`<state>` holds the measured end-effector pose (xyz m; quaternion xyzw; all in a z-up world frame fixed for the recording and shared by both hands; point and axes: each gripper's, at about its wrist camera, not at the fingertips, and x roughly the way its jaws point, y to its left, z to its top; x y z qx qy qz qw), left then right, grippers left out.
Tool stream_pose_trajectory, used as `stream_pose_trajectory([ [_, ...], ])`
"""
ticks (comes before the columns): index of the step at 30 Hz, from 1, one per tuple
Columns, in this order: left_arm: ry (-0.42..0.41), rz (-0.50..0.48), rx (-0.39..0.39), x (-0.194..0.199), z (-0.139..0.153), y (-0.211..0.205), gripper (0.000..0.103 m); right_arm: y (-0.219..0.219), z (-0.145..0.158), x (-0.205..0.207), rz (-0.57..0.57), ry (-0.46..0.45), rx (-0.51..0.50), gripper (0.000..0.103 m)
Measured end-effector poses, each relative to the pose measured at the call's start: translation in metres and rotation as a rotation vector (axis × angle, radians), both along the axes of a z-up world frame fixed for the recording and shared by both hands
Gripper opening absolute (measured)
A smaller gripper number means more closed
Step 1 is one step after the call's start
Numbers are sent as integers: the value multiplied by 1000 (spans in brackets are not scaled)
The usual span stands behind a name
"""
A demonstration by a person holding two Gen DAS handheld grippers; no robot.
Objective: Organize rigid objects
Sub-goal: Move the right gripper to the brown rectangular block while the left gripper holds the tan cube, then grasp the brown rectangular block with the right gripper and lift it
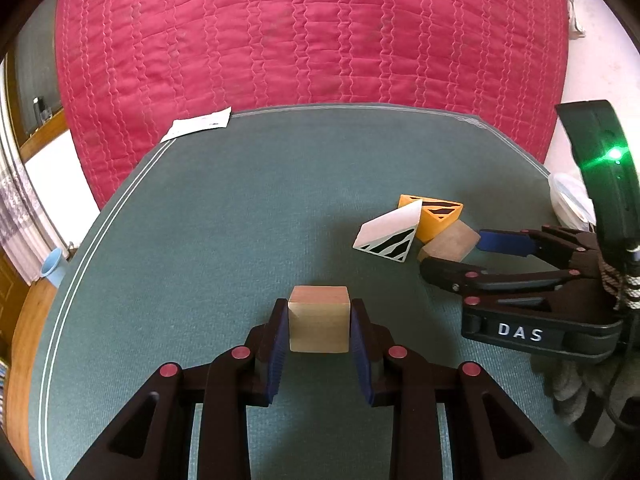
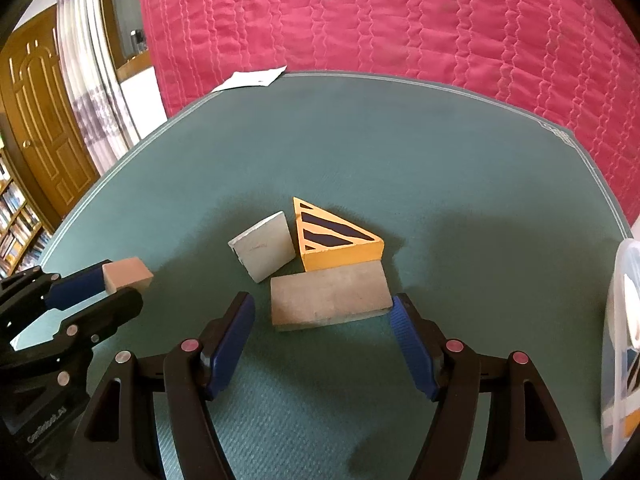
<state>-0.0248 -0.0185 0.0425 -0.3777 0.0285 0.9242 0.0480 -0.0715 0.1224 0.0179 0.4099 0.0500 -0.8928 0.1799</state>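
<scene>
1. Left gripper [image 1: 319,322]: nearest the left wrist camera, its jaws are clamped on a small wooden cube [image 1: 319,317], one blue pad pressed flat against each side. Whether the cube rests on the green mat [image 1: 224,216] or hangs just above it cannot be told.
2. Right gripper [image 2: 324,320]: jaws parted and straddling a long wooden block [image 2: 330,299]. The right pad touches or nearly touches the block's end; the left pad stands clear. Nothing is gripped.
3. Beyond the block, touching it, lies a yellow striped wedge [image 2: 336,242]; a white wedge [image 2: 264,246] sits just beside that.
4. A clear plastic tub [image 2: 622,344] at the right mat edge appears to hold similar striped pieces.
5. Far side: a paper slip [image 2: 252,78] at the mat's edge, then a red quilt [image 2: 380,20].
6. Judgement: the step in hand is picking up the long block. Next, the right jaws must close squarely on its ends without nudging the yellow wedge; the tub is the likely destination.
</scene>
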Motion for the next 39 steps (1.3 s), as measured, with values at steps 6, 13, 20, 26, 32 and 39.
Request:
stream_pose_trajectory([
  [6,-2,-8,-3,2,-1,0,31,-3,-1,-5,-1,0,14,71],
  [13,-8,-8,-4,2,-2,0,31,-1,-1,-4,-5,8,23,62],
  [20,-13,-9,-8,1,-4,0,31,4,1,1,-12,8,4,62],
  [26,-17,-11,-16,-1,-6,2,31,13,0,11,-28,3,-23,62],
  [32,-13,-14,-24,-1,-7,2,31,23,2,22,-46,7,-42,62],
  [39,5,-17,-54,2,-7,7,31,34,4,39,-54,20,-65,62],
])
